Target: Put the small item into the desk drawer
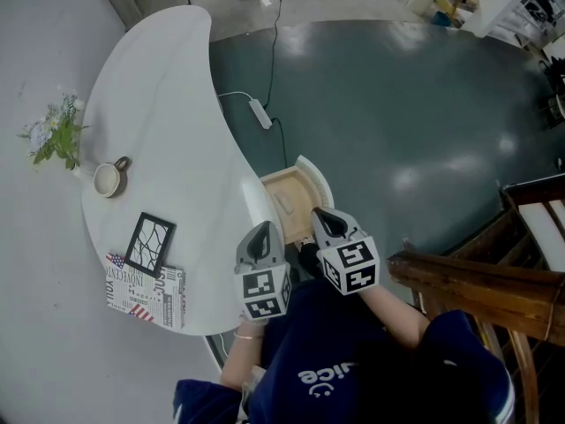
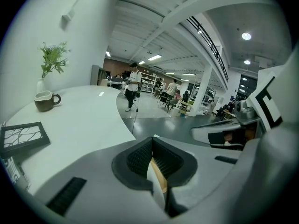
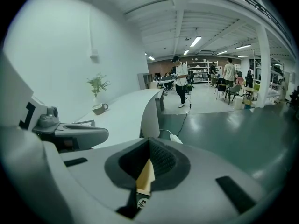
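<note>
The wooden desk drawer [image 1: 316, 177] stands pulled out from under the curved white desk [image 1: 168, 104]. A small pale thing [image 1: 283, 203] lies inside it, too small to identify. My left gripper [image 1: 262, 230] hovers at the desk's near edge beside the drawer. My right gripper [image 1: 322, 215] hovers over the drawer's near end. In the left gripper view the left gripper [image 2: 152, 146] is shut with nothing held, and the drawer's wood shows below the pads. In the right gripper view the right gripper [image 3: 149, 146] is also shut and holds nothing.
On the desk stand a mug [image 1: 109, 179], a small plant [image 1: 57, 135], a black picture frame [image 1: 150, 243] and a printed box [image 1: 146, 291]. A power strip [image 1: 259, 113] with its cable lies on the green floor. A wooden chair [image 1: 494, 281] is at the right.
</note>
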A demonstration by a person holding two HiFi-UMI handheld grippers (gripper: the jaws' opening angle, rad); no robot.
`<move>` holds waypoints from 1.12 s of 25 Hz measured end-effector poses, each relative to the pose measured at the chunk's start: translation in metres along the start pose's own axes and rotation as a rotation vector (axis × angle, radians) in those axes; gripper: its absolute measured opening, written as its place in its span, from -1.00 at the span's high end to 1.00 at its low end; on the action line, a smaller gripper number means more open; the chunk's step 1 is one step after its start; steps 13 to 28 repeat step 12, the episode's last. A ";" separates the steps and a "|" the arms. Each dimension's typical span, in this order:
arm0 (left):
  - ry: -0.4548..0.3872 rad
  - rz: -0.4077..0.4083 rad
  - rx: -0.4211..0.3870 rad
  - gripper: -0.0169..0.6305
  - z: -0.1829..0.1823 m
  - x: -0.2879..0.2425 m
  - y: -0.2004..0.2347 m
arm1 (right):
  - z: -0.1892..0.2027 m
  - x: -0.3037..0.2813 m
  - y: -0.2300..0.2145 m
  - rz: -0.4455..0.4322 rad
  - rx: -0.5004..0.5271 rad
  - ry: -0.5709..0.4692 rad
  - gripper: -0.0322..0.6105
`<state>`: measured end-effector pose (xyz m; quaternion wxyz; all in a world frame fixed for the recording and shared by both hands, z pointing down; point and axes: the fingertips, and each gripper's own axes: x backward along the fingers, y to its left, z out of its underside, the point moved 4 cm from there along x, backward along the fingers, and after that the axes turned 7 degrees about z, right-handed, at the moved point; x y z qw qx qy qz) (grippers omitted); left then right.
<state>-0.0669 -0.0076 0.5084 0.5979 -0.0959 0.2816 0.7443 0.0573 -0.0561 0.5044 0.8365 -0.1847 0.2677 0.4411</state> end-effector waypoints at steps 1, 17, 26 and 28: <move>0.001 0.000 0.000 0.93 0.000 -0.001 0.000 | 0.000 -0.001 0.000 0.001 0.004 0.000 0.88; 0.014 -0.011 0.003 0.93 0.001 -0.006 0.005 | 0.002 -0.007 -0.001 -0.001 0.014 0.013 0.88; 0.014 -0.011 0.003 0.93 0.001 -0.006 0.005 | 0.002 -0.007 -0.001 -0.001 0.014 0.013 0.88; 0.014 -0.011 0.003 0.93 0.001 -0.006 0.005 | 0.002 -0.007 -0.001 -0.001 0.014 0.013 0.88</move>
